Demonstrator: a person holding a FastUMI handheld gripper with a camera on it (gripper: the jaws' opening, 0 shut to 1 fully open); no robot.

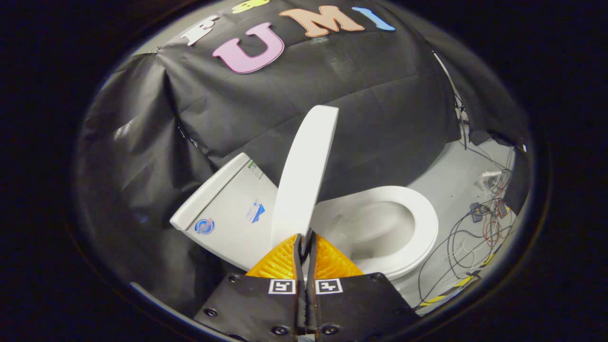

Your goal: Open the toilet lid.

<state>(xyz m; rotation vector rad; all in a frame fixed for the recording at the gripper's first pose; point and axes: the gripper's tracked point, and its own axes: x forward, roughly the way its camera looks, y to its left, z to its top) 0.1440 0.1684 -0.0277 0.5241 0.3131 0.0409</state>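
Observation:
A white toilet stands just ahead of me, tilted in the view. Its lid (304, 171) is raised and seen nearly edge-on, standing between the tank (228, 213) and the open seat ring (422, 223). The bowl (375, 228) shows inside the ring. My gripper (304, 236) is shut on the lid's front rim, with both fingers pressed against the thin edge and almost no gap between them.
Black cloth walls hang behind and to the left of the toilet. Grey floor (451, 175) lies beyond the seat, with a tangle of cables (479, 228) and small devices on it. Yellow-black tape (456, 285) marks the floor's edge.

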